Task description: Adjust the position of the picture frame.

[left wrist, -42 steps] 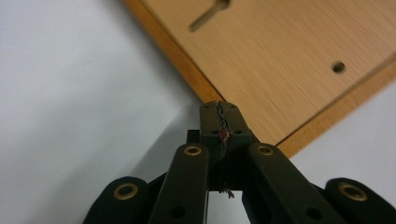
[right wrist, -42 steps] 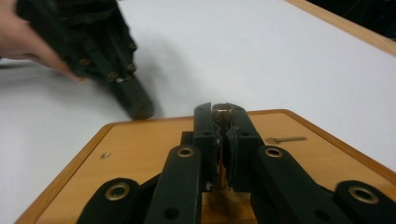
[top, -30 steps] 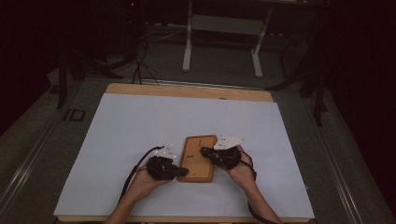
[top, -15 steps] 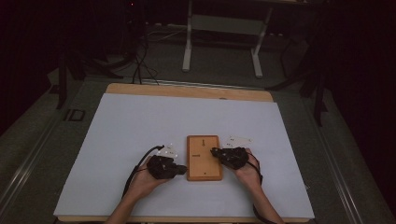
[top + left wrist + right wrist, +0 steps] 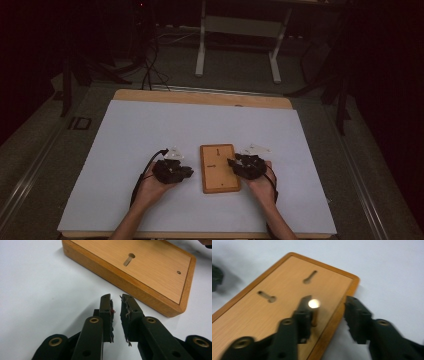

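The room beyond the worktop is nearly black: only a pale metal stand (image 5: 239, 37) and some dark cables on the grey floor (image 5: 150, 65) can be made out, the rest lost in shadow. The wide white sheet covering the wooden worktop (image 5: 150, 130) lies bare apart from a flat rectangular light-wood board with keyhole slots (image 5: 219, 168), which rests near the front edge, between the two hands. In the left gripper view the board's far end is cut off by the frame. The left gripper (image 5: 115, 302) sits just beside the board's long edge, its fingers almost pressed together with a thin gap and nothing between them. The right gripper (image 5: 328, 306) straddles the board's opposite edge, fingers spread; the picture is blurred there, and a small bright brass-coloured round piece (image 5: 314, 304) at the left finger is hard to identify.
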Demonstrator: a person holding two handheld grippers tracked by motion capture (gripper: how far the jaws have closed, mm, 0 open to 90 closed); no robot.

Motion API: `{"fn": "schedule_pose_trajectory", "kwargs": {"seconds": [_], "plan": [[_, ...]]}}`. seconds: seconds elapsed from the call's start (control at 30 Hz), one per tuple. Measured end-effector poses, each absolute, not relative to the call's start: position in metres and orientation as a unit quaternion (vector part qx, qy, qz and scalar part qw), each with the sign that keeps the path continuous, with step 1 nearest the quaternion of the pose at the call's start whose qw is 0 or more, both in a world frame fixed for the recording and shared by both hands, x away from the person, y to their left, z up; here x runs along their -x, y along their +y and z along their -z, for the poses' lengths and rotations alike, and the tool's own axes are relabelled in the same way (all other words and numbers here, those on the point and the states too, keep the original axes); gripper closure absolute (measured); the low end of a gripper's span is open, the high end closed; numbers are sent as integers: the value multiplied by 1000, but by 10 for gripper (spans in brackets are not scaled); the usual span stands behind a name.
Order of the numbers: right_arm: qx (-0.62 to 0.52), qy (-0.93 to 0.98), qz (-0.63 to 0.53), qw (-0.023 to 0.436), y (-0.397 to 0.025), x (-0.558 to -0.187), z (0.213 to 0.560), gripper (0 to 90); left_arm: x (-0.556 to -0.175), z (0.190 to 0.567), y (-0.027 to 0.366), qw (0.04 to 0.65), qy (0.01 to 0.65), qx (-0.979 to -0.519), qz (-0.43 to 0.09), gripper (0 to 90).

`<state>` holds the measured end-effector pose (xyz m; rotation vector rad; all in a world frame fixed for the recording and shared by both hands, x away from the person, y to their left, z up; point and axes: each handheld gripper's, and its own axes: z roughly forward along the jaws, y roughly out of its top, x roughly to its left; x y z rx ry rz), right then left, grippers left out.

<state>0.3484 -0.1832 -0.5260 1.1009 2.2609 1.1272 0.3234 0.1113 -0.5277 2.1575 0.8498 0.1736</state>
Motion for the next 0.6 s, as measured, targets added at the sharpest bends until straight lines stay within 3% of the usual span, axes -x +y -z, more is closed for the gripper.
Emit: {"fn": "schedule_pose_trajectory", "kwargs": {"seconds": [0.17, 0.37, 0.6], "plan": [[-436, 790, -402, 155, -185, -355, 528, 454, -326, 528, 115, 398, 347, -846, -76, 782], [-467, 775, -412, 108, -183, -362, 530, 477, -329, 528, 119, 397, 355, -842, -81, 775], [-480, 769, -408, 110, -182, -363, 528, 505, -331, 526, 125, 402, 367, -834, -91, 772]]}}
